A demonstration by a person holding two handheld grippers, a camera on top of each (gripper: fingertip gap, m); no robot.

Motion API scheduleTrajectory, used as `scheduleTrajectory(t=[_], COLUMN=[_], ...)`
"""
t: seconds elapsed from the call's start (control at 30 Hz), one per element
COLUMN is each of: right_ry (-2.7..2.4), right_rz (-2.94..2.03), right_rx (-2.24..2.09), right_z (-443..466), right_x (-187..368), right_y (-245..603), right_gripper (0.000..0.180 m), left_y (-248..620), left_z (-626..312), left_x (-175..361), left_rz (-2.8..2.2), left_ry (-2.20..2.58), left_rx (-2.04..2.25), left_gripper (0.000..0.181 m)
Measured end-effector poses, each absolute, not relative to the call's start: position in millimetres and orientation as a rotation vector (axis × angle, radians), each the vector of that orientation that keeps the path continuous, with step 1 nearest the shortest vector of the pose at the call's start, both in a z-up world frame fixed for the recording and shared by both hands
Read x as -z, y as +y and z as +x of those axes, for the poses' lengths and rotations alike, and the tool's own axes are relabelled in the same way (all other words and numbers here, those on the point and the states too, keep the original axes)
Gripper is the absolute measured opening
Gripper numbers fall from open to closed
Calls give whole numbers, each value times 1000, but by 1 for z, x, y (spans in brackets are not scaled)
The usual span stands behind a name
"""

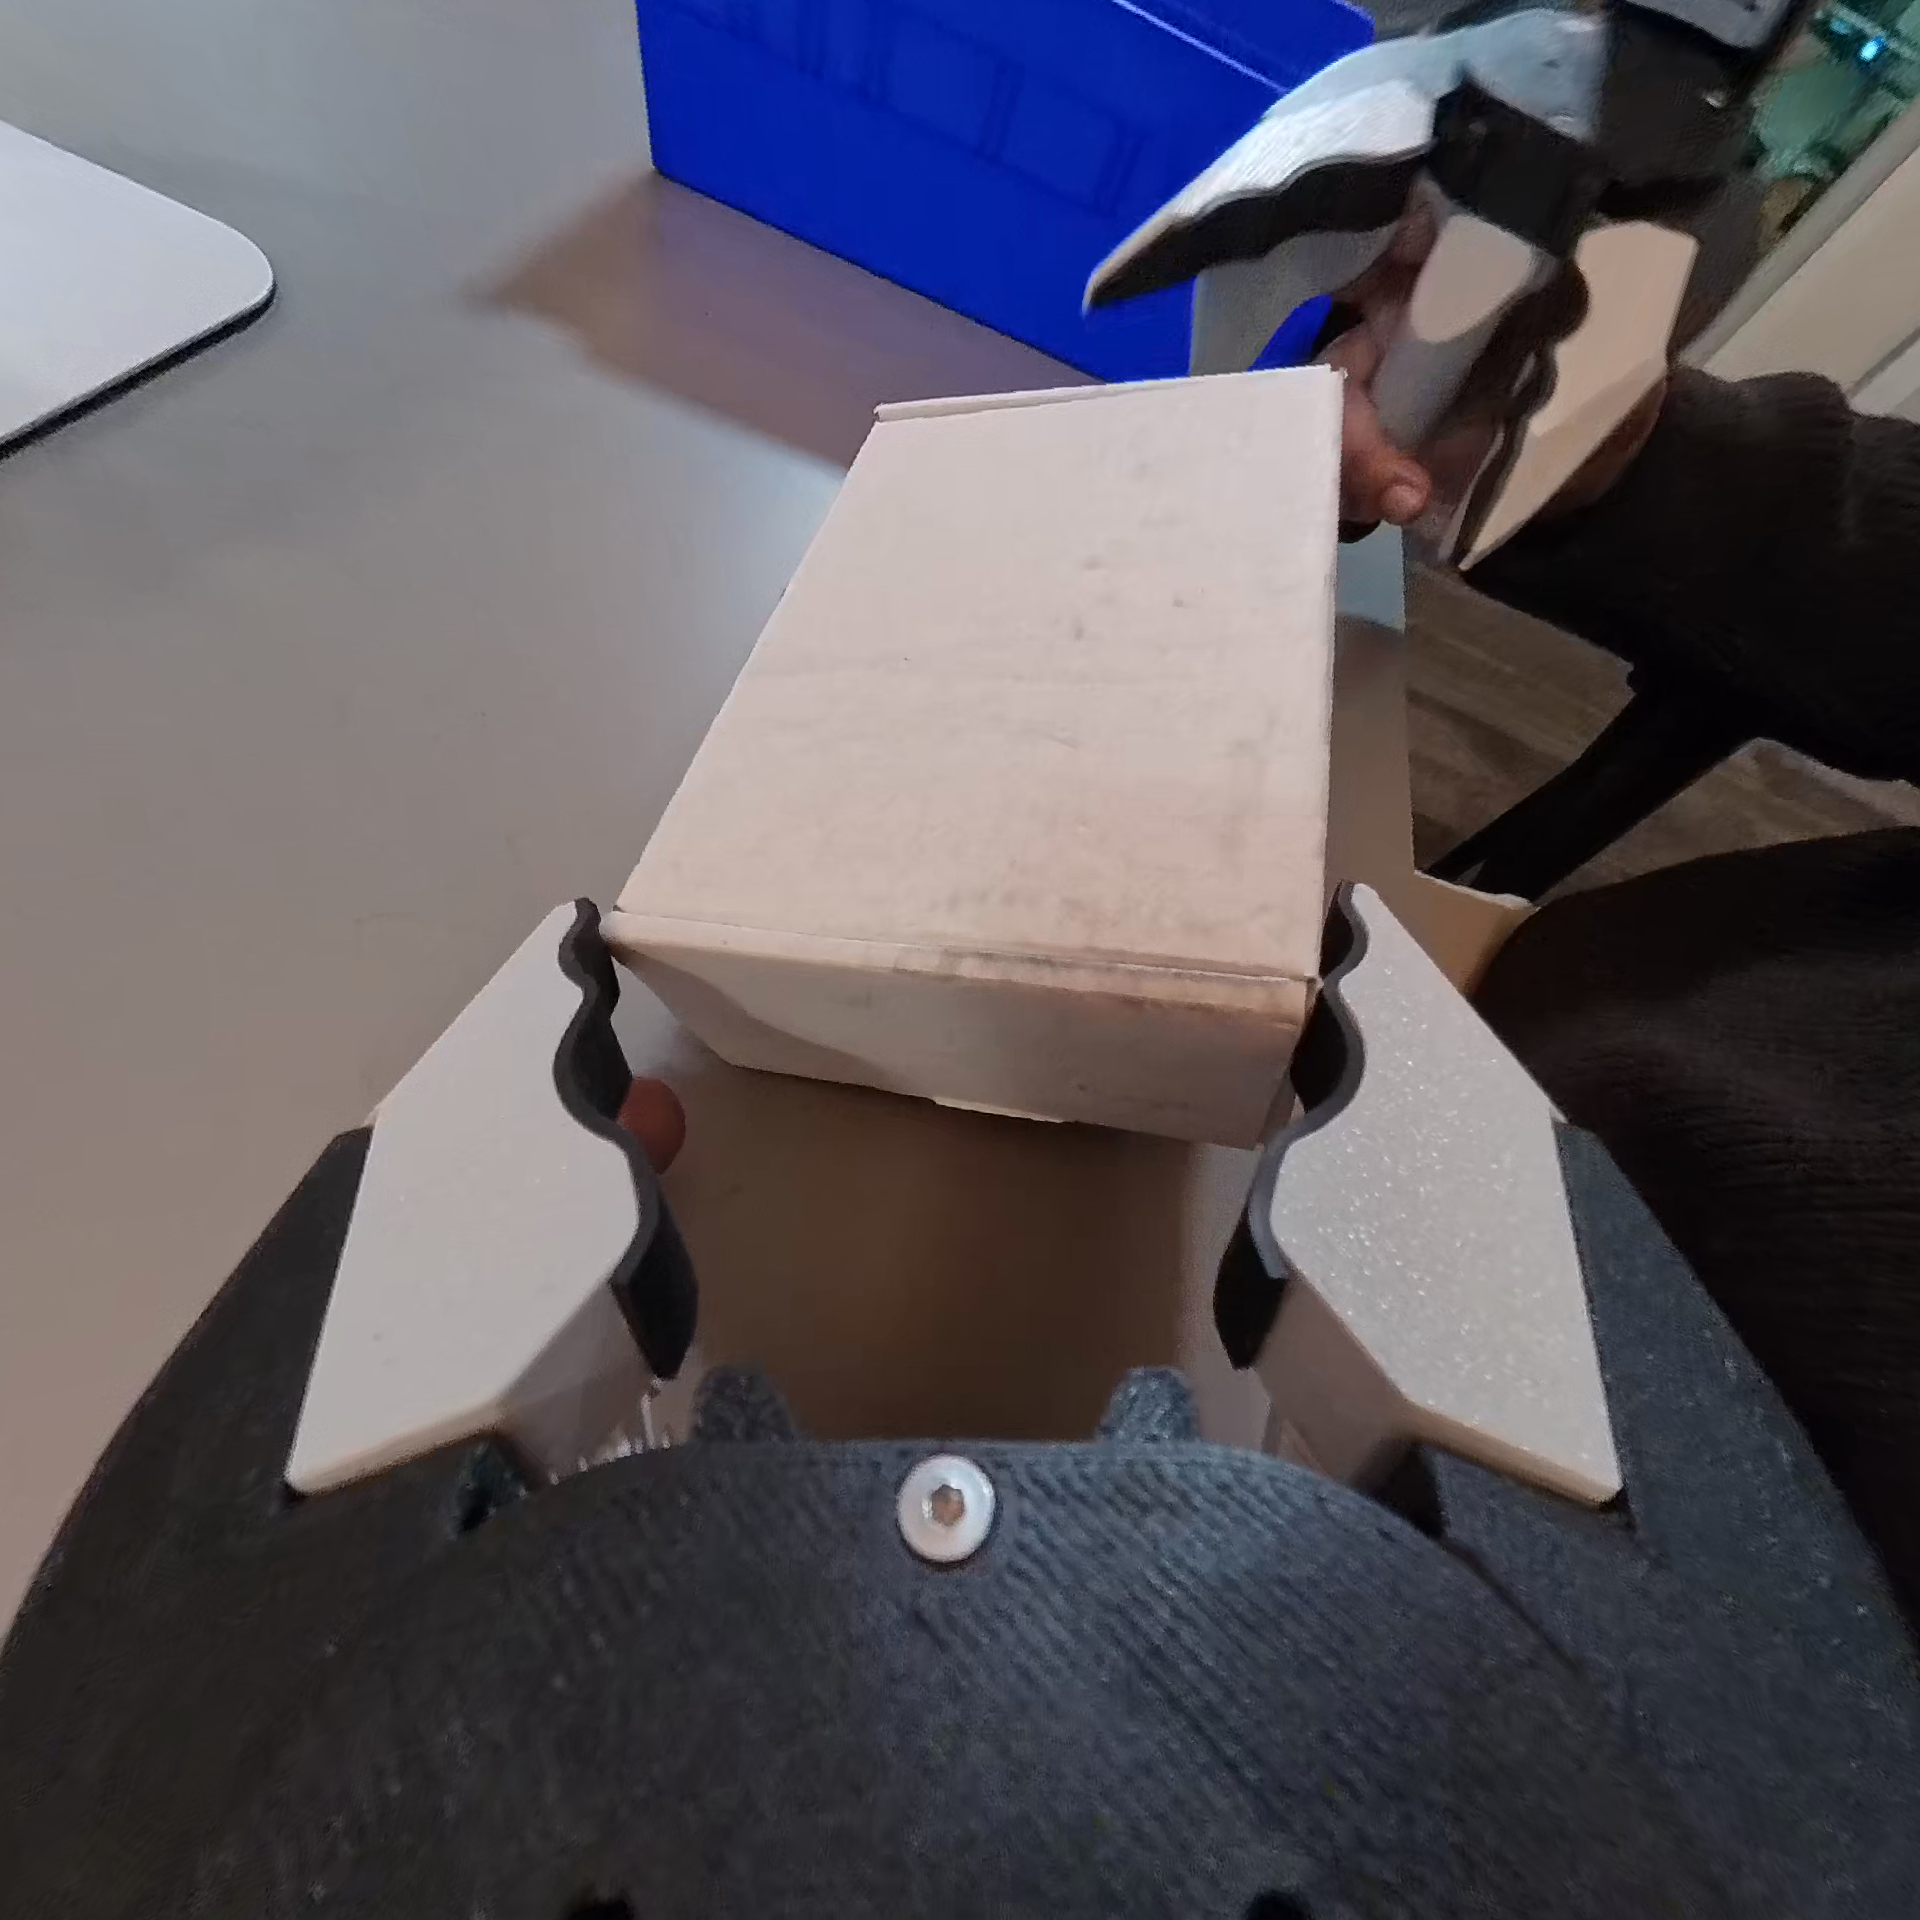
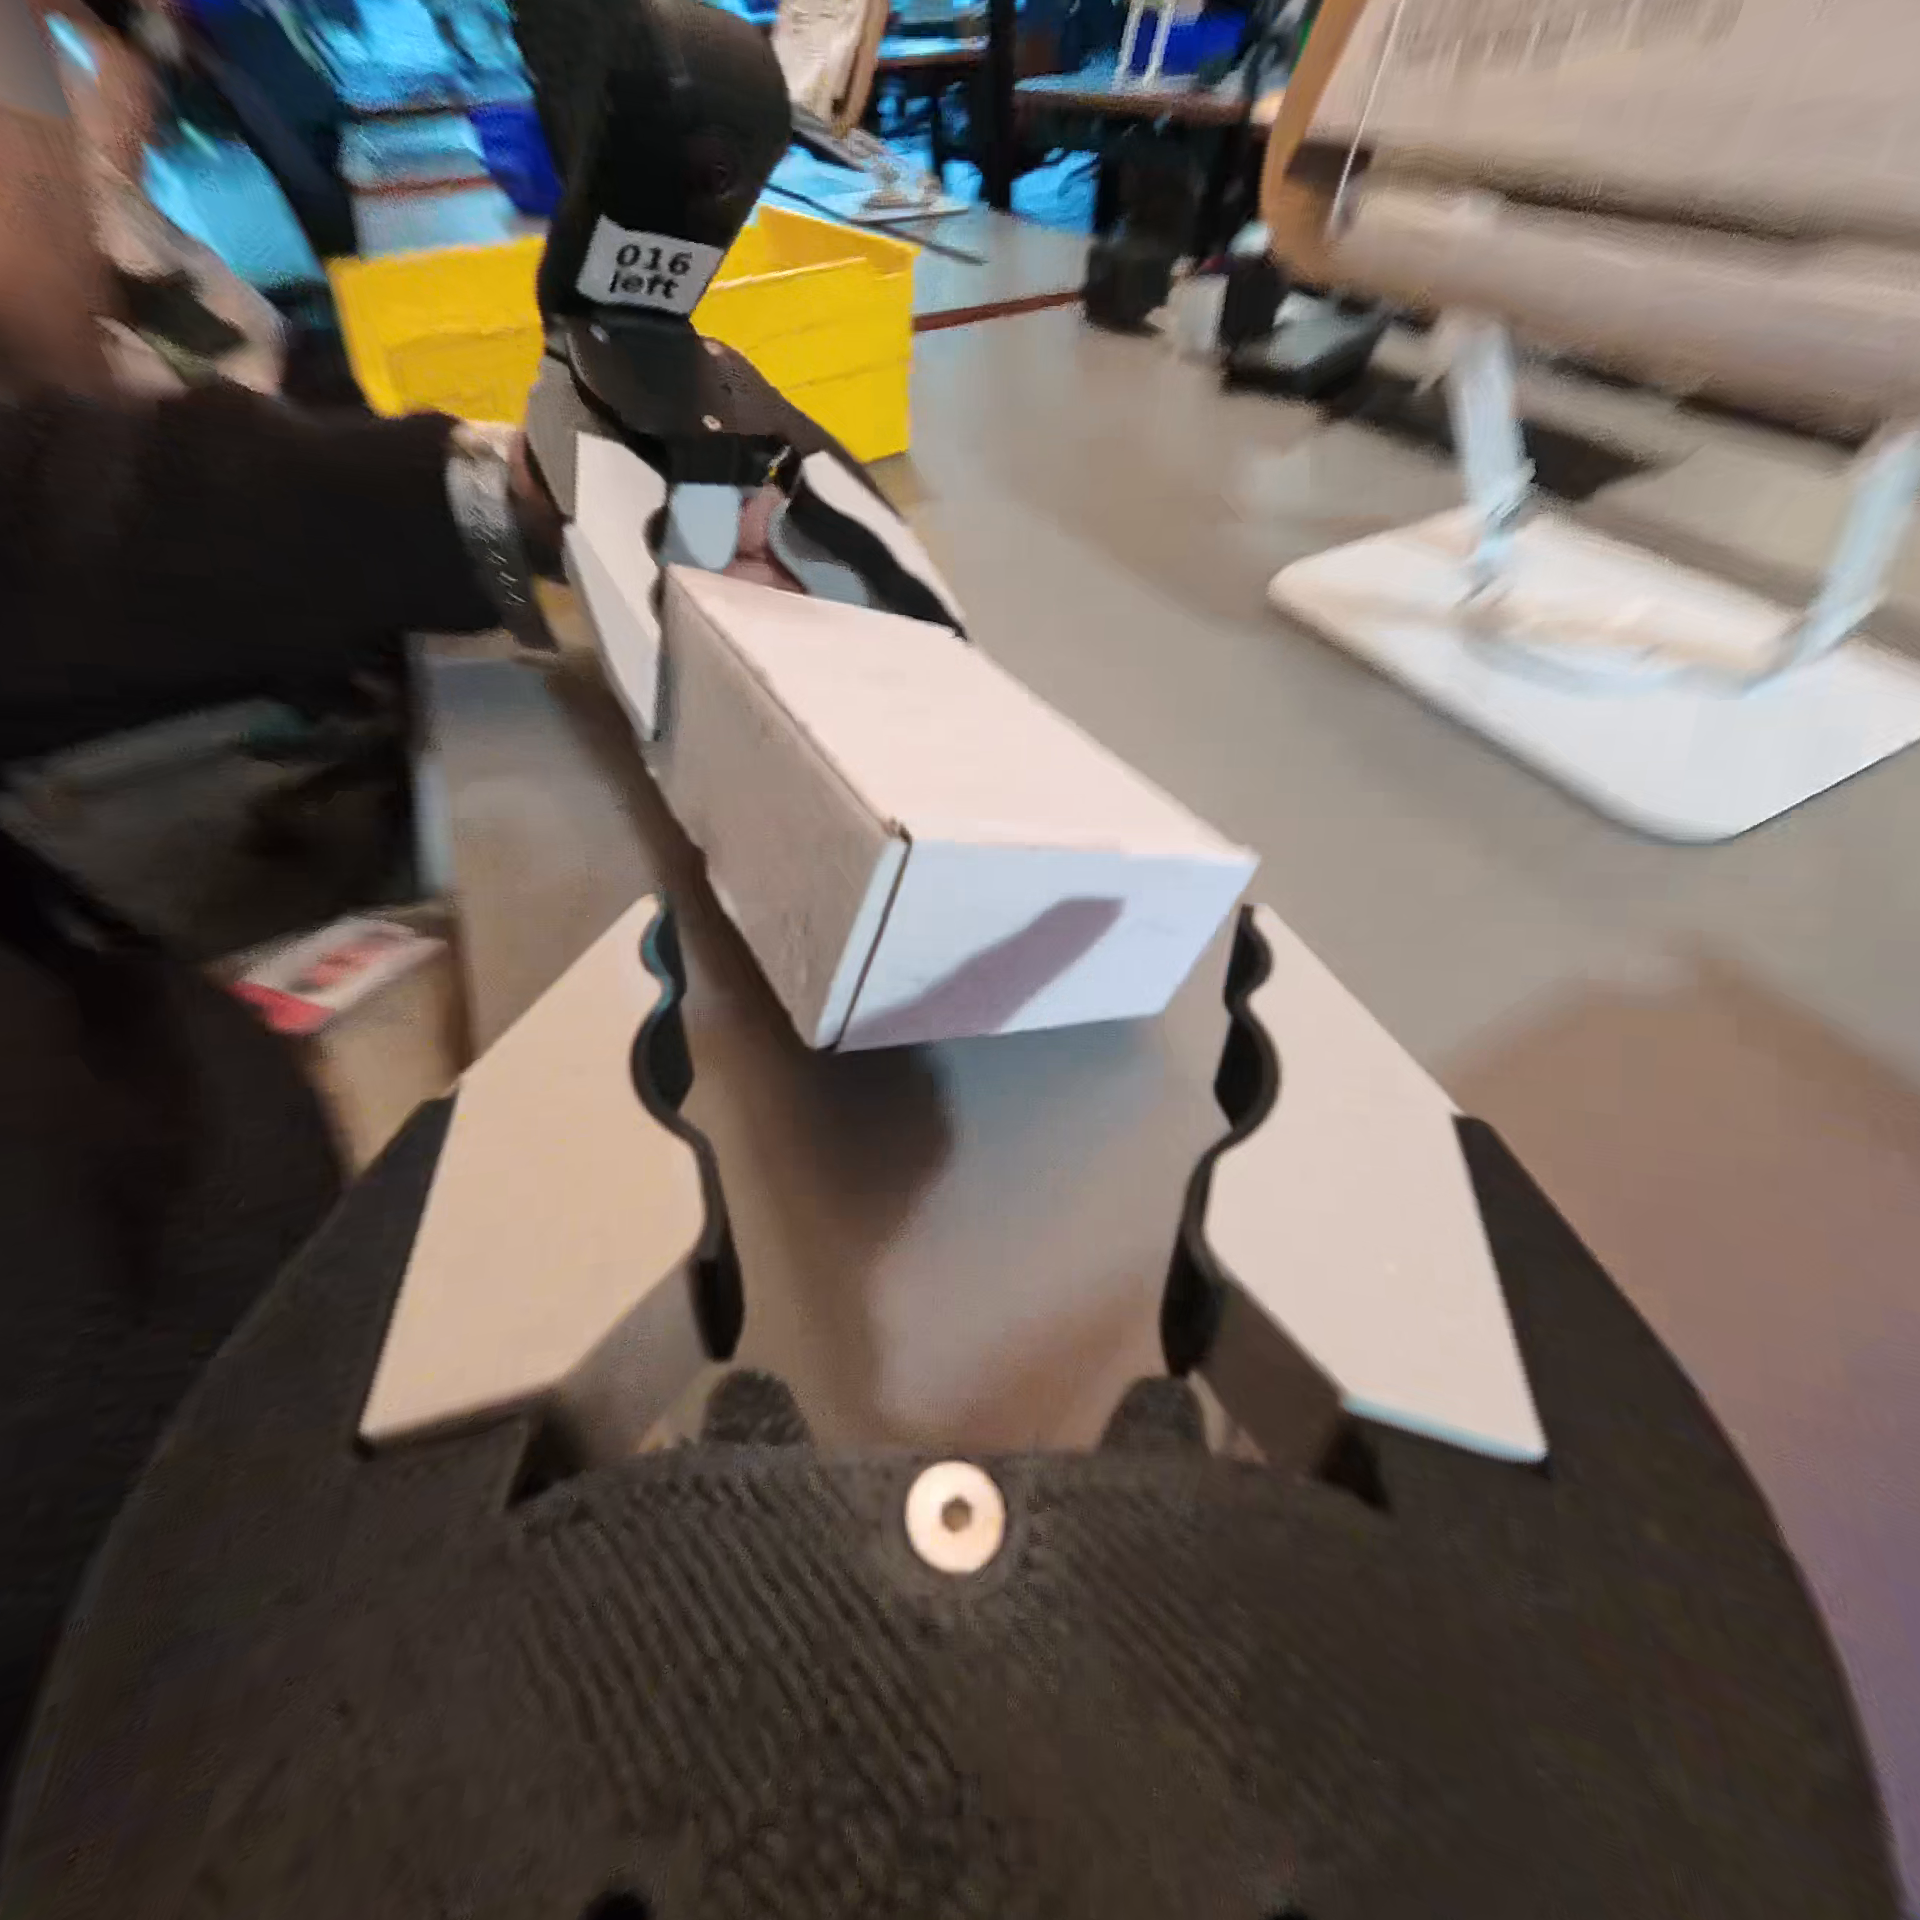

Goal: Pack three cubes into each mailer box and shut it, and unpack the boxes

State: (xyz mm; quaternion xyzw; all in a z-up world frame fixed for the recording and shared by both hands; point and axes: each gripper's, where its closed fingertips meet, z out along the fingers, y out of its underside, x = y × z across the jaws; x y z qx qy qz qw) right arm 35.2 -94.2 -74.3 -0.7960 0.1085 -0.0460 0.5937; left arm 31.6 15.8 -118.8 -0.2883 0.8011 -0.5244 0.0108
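Between left gripper [image 1: 961,961] fingertips: matte white cardboard mailer box [image 1: 1018,707].

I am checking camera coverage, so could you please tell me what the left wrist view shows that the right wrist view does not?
Only the left wrist view shows the blue bin behind the box. Only the right wrist view shows the yellow bin and a white stand on the table. Both show the shut white mailer box, with the left gripper around one end and the right gripper open.
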Motion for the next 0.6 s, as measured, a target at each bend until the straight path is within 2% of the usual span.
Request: scheduleTrajectory(t=[0.07,0.17,0.37,0.43,0.6], right_ry=[136,-28,-339,-425,-513], right_rz=[-1878,-1990,-2181,-2180,-2174], right_rx=[348,578,1114,1320,1454], right_z=[35,25,30,37,38], right_x=[68,76,104,104,103], right_y=[-94,-85,-77,-78,-78], right_gripper=[106,87,91,83,69], left_y=[15,11,4,-3,-27], left_z=[33,36,38,34,22], left_x=[117,117,118,118,118], left_rz=[-935,-955,-1040,-1052,-1021], left_ry=[2485,2458,2442,2462,2490], left_rx=[1657,1650,1578,1564,1533], left_gripper=[131,131,130,130,131])
